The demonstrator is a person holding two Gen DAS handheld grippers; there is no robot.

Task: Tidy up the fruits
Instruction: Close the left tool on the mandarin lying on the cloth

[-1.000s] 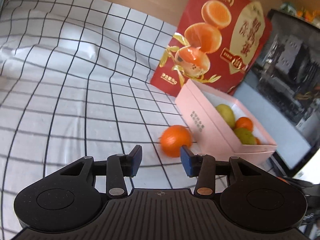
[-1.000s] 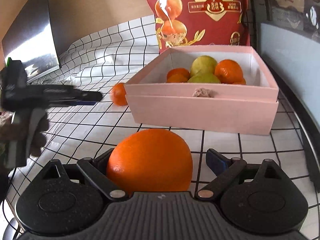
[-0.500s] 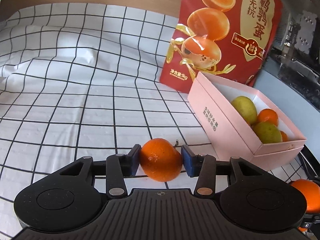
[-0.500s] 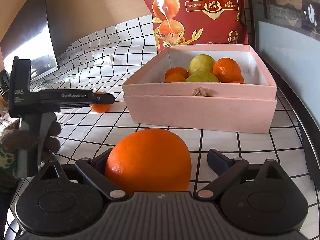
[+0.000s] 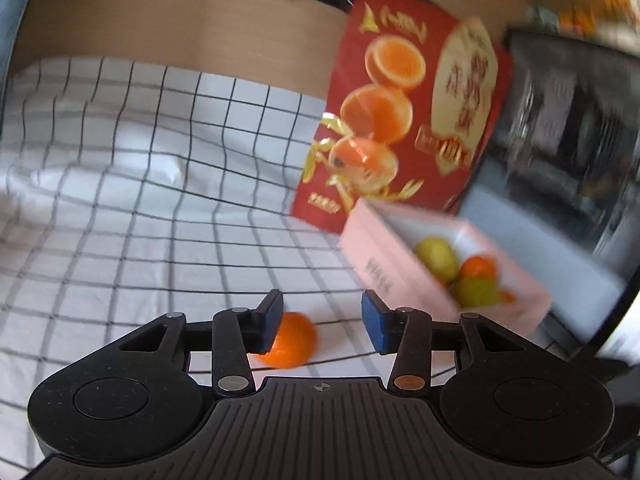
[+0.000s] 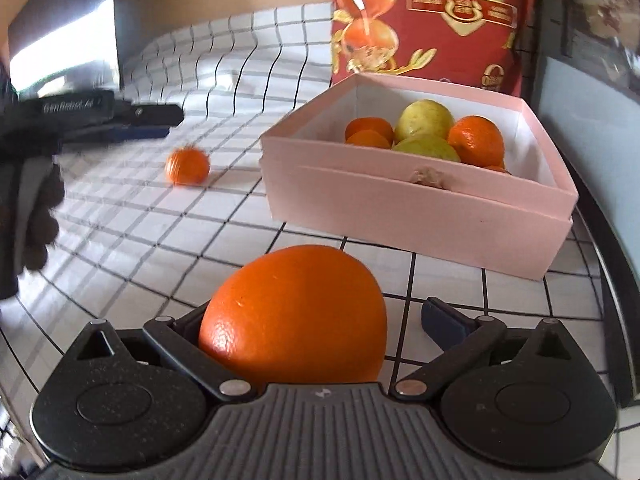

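Note:
A small orange [image 5: 290, 340] lies on the checked cloth [image 5: 120, 240], partly behind the left pad of my left gripper [image 5: 324, 322], which is open and holds nothing. In the right wrist view the same small orange [image 6: 188, 168] sits on the cloth, below and to the right of the left gripper [image 6: 160, 120], apart from it. A large orange [image 6: 296, 312] rests between the opening jaws of my right gripper [image 6: 316, 316]; it leans on the left finger, and the right pad [image 6: 442, 320] stands clear of it. The pink box [image 6: 400, 216] holds several oranges and yellow-green fruits.
A tall red snack bag [image 5: 400, 120] stands upright behind the pink box [image 5: 380, 260]. A dark appliance [image 5: 560, 140] lines the right side. A gloved hand [image 6: 36, 208] holds the left gripper's handle. The cloth is rumpled at the far left.
The small orange was between the left jaws; now it lies on the cloth under the raised left gripper. The right jaws have widened, and the right pad has drawn away from the large orange.

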